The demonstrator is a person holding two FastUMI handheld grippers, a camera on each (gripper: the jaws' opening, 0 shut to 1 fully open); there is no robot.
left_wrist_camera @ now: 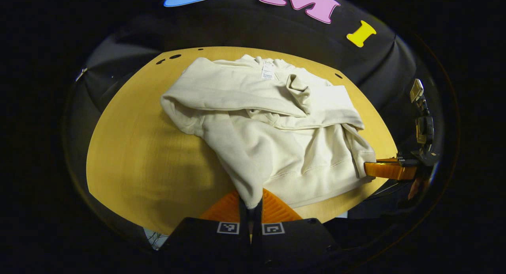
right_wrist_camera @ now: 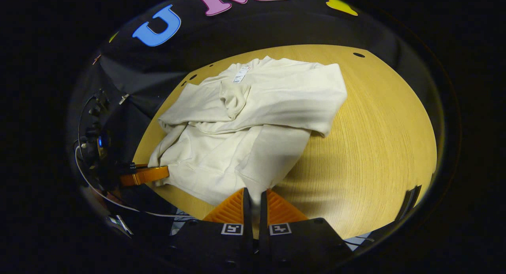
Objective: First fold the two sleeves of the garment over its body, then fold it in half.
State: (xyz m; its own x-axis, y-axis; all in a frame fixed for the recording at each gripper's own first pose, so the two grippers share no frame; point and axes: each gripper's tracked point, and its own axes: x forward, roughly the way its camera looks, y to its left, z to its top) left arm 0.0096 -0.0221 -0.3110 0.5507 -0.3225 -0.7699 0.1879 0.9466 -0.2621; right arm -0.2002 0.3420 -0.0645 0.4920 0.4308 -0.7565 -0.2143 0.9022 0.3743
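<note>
The cream sweatshirt (left_wrist_camera: pixel 276 123) lies on the wooden surface (left_wrist_camera: pixel 138 155), both sleeves already across its body. Left gripper (left_wrist_camera: pixel 250 205) and right gripper (right_wrist_camera: pixel 253 201) each pinch the near hem corners. Halving is in hand; next, carrying both corners together toward the far collar.

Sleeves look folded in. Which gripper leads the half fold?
Neither alone, slight edge left: the left gripper and right gripper each pinch the sweatshirt hem, but the left's corner is lifted taut, nearer the collar label.
</note>
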